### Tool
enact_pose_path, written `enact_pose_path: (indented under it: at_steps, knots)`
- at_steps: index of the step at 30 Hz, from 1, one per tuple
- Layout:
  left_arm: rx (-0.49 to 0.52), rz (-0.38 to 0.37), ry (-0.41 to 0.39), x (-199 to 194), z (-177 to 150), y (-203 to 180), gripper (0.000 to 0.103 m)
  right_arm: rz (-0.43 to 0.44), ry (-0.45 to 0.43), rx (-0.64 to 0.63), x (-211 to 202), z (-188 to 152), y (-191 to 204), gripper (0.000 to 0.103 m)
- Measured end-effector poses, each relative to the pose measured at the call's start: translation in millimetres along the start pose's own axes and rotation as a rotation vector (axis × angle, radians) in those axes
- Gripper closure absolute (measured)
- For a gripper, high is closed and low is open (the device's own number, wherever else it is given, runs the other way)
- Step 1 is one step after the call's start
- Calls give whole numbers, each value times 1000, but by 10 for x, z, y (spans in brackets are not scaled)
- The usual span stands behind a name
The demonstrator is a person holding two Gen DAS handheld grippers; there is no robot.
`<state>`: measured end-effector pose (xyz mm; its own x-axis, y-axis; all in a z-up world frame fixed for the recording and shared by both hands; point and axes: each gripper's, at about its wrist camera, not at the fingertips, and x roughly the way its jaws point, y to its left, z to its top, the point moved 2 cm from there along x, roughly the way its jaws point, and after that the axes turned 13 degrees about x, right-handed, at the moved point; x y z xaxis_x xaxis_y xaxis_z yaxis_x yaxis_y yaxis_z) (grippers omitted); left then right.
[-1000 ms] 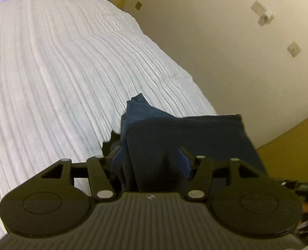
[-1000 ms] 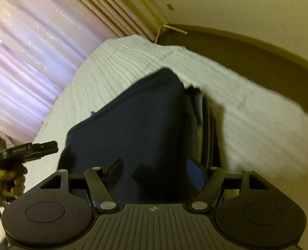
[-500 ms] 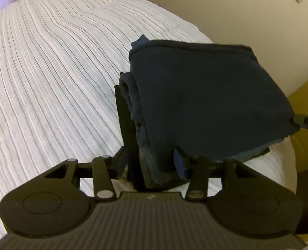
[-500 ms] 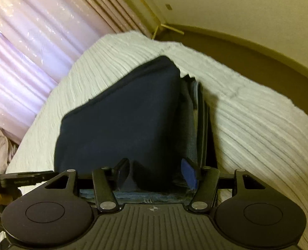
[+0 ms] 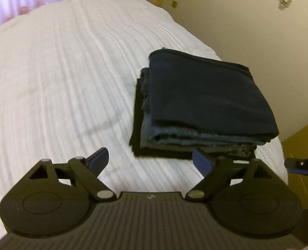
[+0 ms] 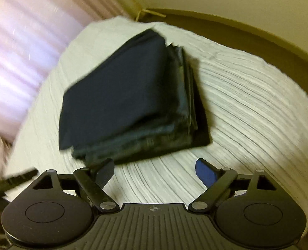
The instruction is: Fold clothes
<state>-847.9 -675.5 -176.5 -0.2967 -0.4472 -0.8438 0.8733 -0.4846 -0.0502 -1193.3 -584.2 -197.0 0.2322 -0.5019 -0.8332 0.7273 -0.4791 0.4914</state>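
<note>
Left wrist: my left gripper (image 5: 149,159) has just opened, nothing between its pads; the stack (image 5: 206,108) sits on the bed (image 5: 60,73), ahead and right. Right wrist: right gripper (image 6: 155,170) likewise just opened, empty, stack (image 6: 124,95) ahead-left, so it lies between both.

Both tongs (image 5: 150,159) (image 6: 156,167) — jaws just opened, empty

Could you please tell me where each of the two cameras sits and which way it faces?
Left wrist: on the left gripper, open, angled down at the folded stack on the bed.
Right wrist: on the right gripper, open, angled down at the stack, curtain beyond.
Shared: stack and bed.
</note>
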Motion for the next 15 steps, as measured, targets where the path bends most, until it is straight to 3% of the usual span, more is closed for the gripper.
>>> enact_pose_path:
  at_steps: [5, 9, 15]
  knots:
    - [41, 59, -21, -283, -221, -165, 18, -25, -5, -62, -105, -285, 331, 15]
    - [45, 17, -5, -502, -343, -215, 17, -54, -78, -75, -326, -540, 622, 15]
    - [85, -25, -45, -930, -652, -249, 16, -106, -214, -78, -736, -1021, 929, 15]
